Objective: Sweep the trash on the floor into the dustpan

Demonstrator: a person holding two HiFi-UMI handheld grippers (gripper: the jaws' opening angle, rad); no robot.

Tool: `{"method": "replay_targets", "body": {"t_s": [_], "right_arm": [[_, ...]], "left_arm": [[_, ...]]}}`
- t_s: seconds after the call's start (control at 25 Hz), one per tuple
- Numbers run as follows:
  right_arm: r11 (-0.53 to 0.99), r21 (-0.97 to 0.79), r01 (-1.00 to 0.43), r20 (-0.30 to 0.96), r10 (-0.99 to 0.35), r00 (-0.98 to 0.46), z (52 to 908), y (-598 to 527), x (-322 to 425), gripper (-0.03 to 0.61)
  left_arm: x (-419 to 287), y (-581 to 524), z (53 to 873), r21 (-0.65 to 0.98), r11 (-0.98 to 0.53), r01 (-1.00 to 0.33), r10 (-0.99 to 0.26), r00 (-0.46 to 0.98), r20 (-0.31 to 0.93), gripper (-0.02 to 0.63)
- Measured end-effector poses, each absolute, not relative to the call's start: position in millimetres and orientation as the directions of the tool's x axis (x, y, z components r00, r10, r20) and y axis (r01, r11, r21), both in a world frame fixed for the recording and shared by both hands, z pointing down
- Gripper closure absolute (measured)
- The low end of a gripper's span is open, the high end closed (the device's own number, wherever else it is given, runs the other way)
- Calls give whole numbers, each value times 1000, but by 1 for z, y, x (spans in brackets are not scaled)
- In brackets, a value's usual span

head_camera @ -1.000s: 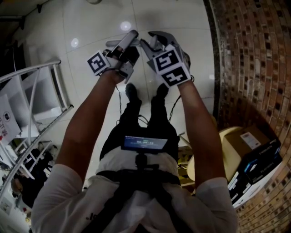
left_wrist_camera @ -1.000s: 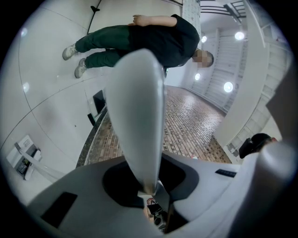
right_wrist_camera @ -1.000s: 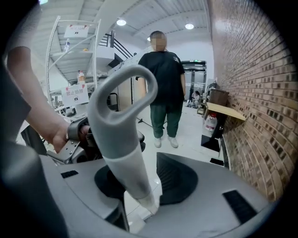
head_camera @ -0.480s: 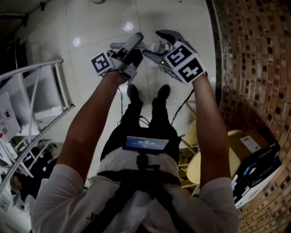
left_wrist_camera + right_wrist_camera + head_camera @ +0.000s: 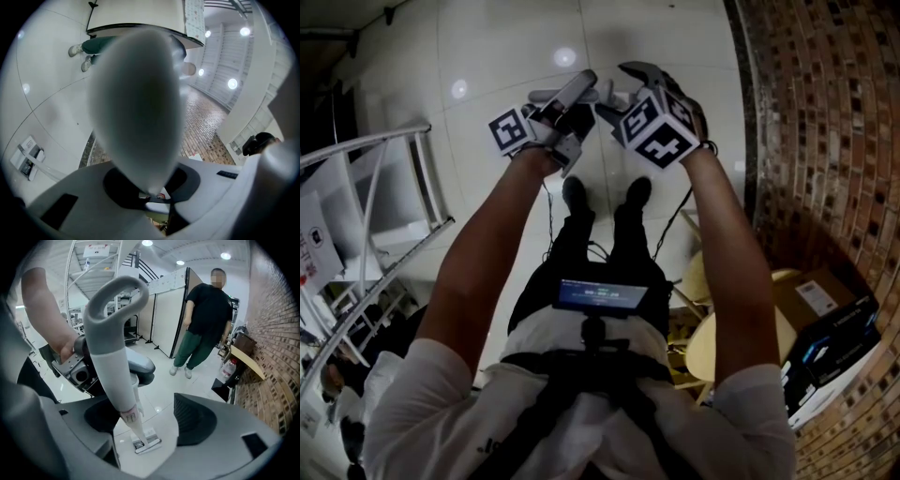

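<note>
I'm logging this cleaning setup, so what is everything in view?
handle: one, grey and white, between both grippers' jaws, lower end at floor
floor: one, glossy white, underfoot
brick wall: one, brown, right side
boxes: two, brown and black, beside brick wall
railing: one, white, left side
bystander: one, black top, green trousers, ahead
arms: two, bare, reaching forward
left gripper: one, grey, shut on handle
right gripper: one, grey, jaws just been opening, handle between them

My head view is dim, with lamp glare spots on the glossy floor (image 5: 506, 56). Both gripper views are brighter, bent at dark round edges; the left one's near handle (image 5: 136, 103) is blurred.
</note>
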State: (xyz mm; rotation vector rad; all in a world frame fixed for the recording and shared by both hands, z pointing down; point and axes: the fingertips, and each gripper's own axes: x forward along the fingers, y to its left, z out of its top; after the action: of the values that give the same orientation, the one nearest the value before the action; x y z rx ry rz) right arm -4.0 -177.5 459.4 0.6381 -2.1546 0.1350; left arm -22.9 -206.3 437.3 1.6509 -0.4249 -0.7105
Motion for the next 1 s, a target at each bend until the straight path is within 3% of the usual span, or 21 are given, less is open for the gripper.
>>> {"method": "replay_targets", "body": {"t_s": [1.0], "right_arm": [[905, 235, -355, 861, -363, -357, 488, -181, 7, 233]], "left_arm": [[-22, -204, 434, 972, -202, 120, -597, 772, -220, 561]]}}
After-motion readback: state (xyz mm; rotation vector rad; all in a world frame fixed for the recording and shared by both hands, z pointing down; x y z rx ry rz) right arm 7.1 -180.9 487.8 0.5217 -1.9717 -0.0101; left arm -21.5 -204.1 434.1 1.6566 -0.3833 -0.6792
